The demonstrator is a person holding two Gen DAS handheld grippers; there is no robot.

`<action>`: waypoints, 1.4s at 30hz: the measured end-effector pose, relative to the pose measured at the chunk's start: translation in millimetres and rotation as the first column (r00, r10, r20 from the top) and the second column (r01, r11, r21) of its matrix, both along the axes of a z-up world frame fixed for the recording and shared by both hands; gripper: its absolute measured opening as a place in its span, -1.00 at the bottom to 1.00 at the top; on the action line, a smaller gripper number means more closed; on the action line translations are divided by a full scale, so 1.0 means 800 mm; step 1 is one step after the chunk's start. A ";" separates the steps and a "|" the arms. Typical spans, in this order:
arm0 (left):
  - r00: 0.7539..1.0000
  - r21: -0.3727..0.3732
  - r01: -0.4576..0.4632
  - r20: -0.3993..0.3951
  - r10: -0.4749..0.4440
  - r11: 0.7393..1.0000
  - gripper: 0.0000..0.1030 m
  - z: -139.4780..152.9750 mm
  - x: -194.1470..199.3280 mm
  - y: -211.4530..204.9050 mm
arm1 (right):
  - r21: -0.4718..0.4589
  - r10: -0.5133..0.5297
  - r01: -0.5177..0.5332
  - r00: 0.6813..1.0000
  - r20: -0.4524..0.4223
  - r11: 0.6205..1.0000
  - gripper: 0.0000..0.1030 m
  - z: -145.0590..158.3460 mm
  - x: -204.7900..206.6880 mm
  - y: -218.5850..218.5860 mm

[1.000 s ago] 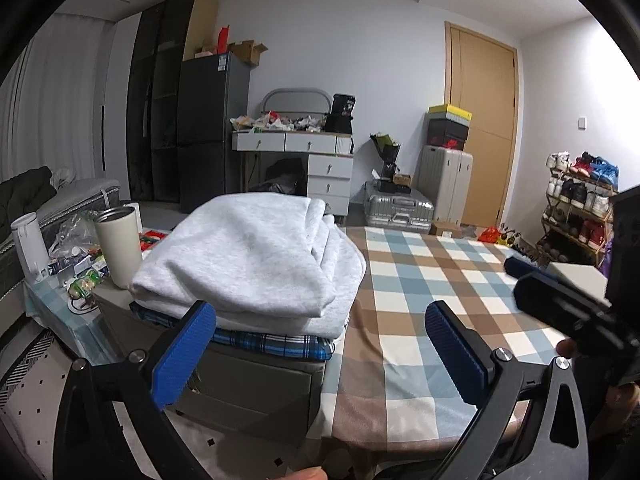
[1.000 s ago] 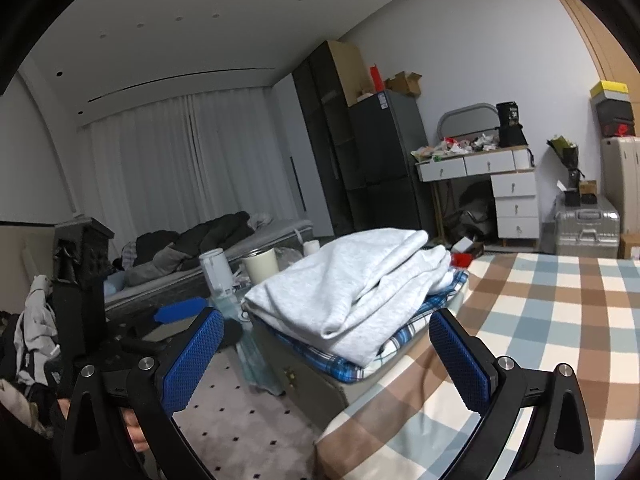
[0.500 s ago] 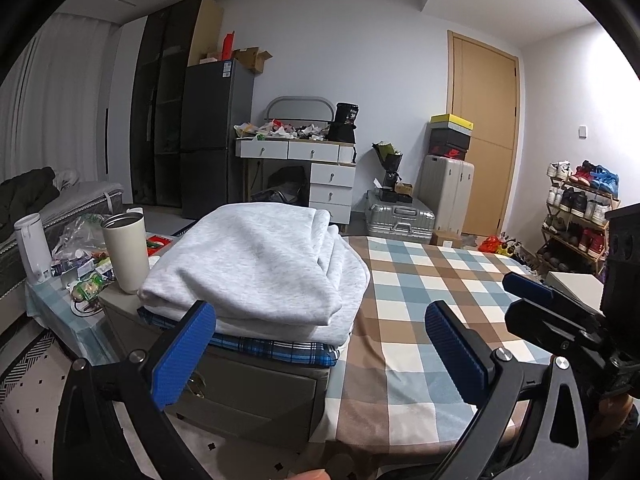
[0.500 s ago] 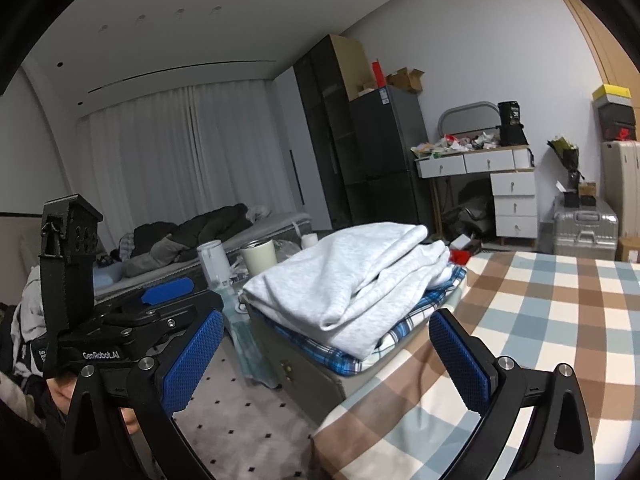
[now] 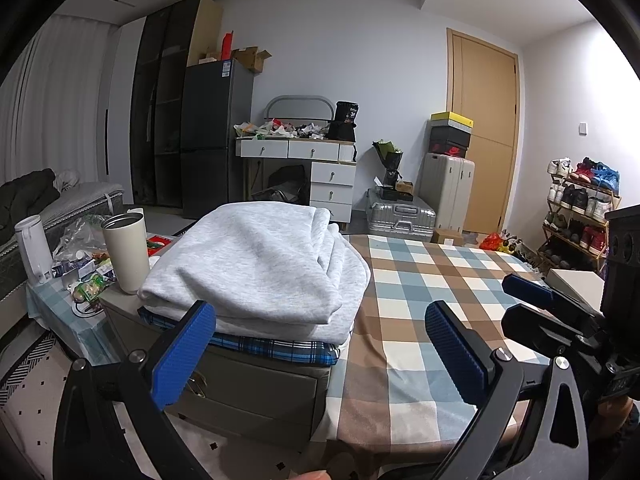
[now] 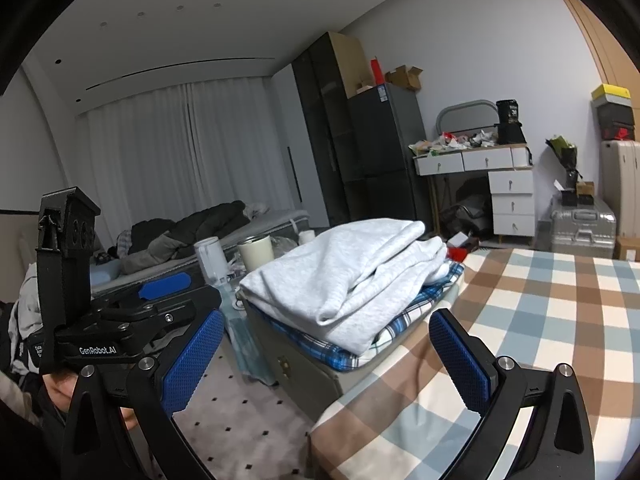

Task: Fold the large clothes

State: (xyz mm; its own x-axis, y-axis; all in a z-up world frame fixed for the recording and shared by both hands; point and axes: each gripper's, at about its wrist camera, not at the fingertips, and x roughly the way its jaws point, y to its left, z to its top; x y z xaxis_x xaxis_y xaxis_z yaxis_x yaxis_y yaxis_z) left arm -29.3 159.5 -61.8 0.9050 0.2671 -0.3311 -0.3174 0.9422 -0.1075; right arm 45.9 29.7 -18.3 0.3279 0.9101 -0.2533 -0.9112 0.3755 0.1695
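Tools [image 5: 320, 352] [image 6: 326, 360] gape above checked cloth's [image 5: 420, 280] near edge.

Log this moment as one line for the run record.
left claw: open, empty | right claw: open, empty | folded light-grey sweatshirt: stacked on blue plaid garment | checked tablecloth: bare

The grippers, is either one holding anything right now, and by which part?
Nothing is held. The left gripper and right gripper are both open and empty; the folded grey garment lies untouched on the stack.
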 end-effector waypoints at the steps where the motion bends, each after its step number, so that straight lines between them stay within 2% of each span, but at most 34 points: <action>1: 1.000 0.000 0.002 -0.001 -0.002 1.000 0.98 0.000 0.000 0.000 | 0.001 0.001 -0.001 1.000 0.001 1.000 1.00 0.000 0.000 0.000; 42: 1.000 0.008 -0.016 -0.022 0.016 1.000 0.98 -0.002 0.007 0.004 | -0.026 0.013 -0.013 1.000 -0.009 1.000 1.00 -0.013 0.000 -0.001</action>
State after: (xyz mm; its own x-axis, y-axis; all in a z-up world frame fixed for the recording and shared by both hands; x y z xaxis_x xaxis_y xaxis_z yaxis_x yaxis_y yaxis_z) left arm -23.7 162.4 -63.4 0.8930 0.2840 -0.3491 -0.3344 0.9379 -0.0925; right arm 46.0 29.1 -28.5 0.3136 0.9075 -0.2793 -0.9147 0.3677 0.1676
